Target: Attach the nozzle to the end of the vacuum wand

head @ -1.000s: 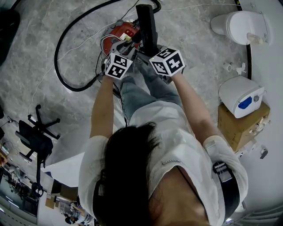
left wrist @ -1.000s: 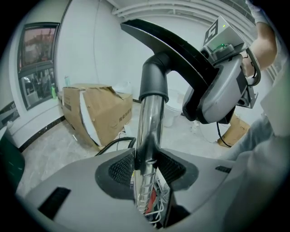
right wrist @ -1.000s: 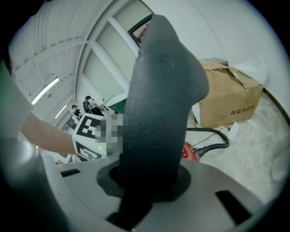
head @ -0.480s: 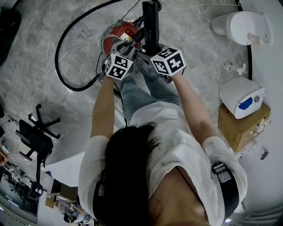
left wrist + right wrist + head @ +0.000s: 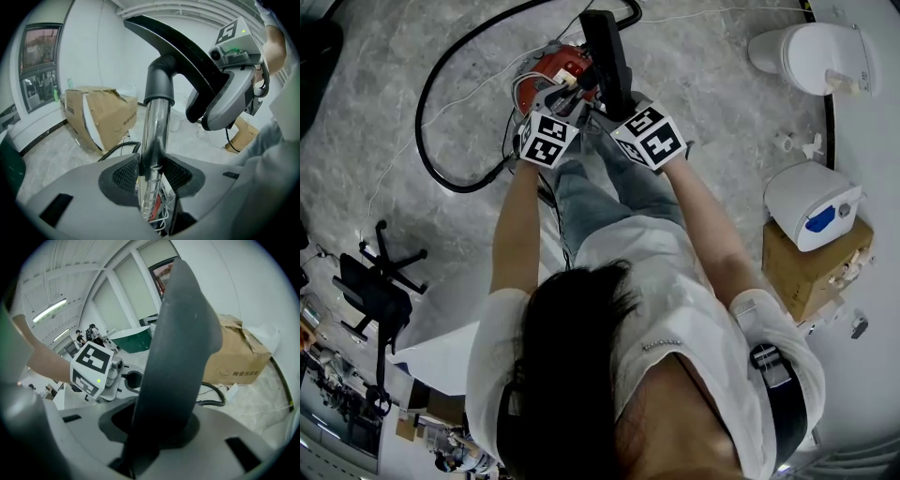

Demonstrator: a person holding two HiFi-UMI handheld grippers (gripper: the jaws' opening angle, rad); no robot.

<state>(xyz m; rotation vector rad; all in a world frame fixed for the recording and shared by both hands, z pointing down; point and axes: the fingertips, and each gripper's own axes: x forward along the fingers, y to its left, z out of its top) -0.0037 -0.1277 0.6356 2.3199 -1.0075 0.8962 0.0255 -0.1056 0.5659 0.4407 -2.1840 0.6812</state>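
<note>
My left gripper (image 5: 151,171) is shut on the chrome vacuum wand (image 5: 154,126), which rises between its pads. The dark grey nozzle (image 5: 161,82) sits with its collar over the wand's upper end, its flat head slanting up to the right. My right gripper (image 5: 157,427) holds that nozzle (image 5: 176,348) between its jaws, which are closing on it. From above, both grippers (image 5: 565,98) (image 5: 614,108) meet over the person's knees, with the black nozzle (image 5: 605,56) pointing away and the red vacuum body (image 5: 555,66) just beyond.
A black hose (image 5: 455,112) loops across the grey floor at left. White appliances (image 5: 811,56) (image 5: 814,204) and a cardboard box (image 5: 811,267) stand at right, an office chair (image 5: 380,286) at left. Another cardboard box (image 5: 101,117) lies behind the wand.
The right gripper has rolled, and the nozzle's far end has swung slightly left. The left gripper and the wand have stayed in place.
</note>
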